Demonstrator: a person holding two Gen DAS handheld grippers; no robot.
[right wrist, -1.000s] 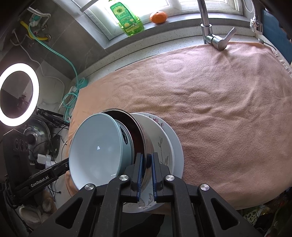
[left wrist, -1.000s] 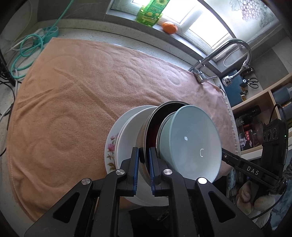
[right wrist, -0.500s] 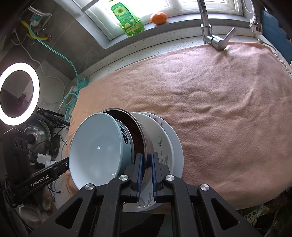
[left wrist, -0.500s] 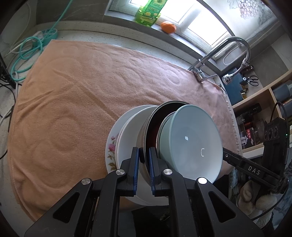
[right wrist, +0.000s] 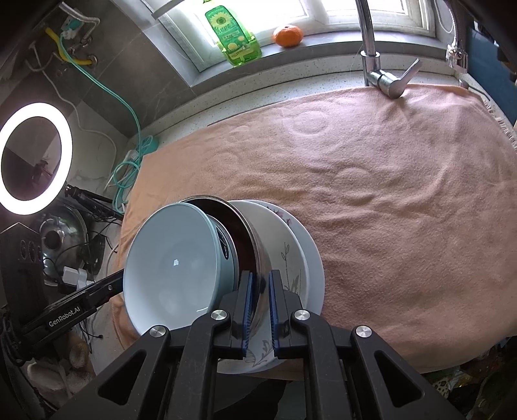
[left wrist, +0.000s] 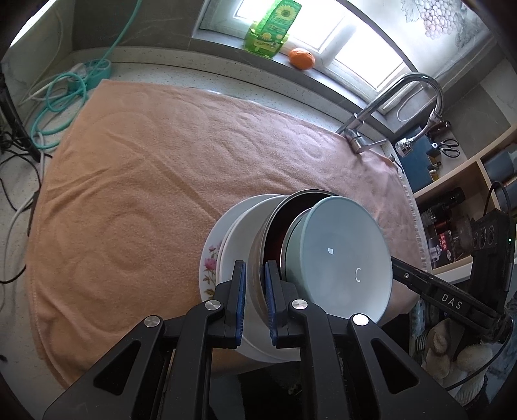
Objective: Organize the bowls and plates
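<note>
A nested stack is held tilted over the near edge of the orange towel (left wrist: 155, 181): a pale blue bowl (left wrist: 339, 258) inside a steel bowl with a dark red inside (left wrist: 274, 226), inside a white bowl (left wrist: 239, 239), on a flowered plate (left wrist: 208, 268). My left gripper (left wrist: 255, 274) is shut on the steel bowl's rim from one side. My right gripper (right wrist: 258, 284) is shut on the same rim (right wrist: 255, 245) from the opposite side. The blue bowl (right wrist: 171, 258), white bowl (right wrist: 284, 239) and plate (right wrist: 313, 258) show in the right wrist view.
The towel (right wrist: 371, 200) covers the counter. A tap (left wrist: 387, 106) stands at the back right, a green bottle (left wrist: 268, 29) and an orange (left wrist: 301, 58) on the sill. Cables (left wrist: 55, 100) lie at the left, a ring light (right wrist: 32, 158) beside the counter, shelves (left wrist: 468, 200) at the right.
The stack and both grippers have hardly moved; the left view has shifted slightly, with the grips unchanged.
</note>
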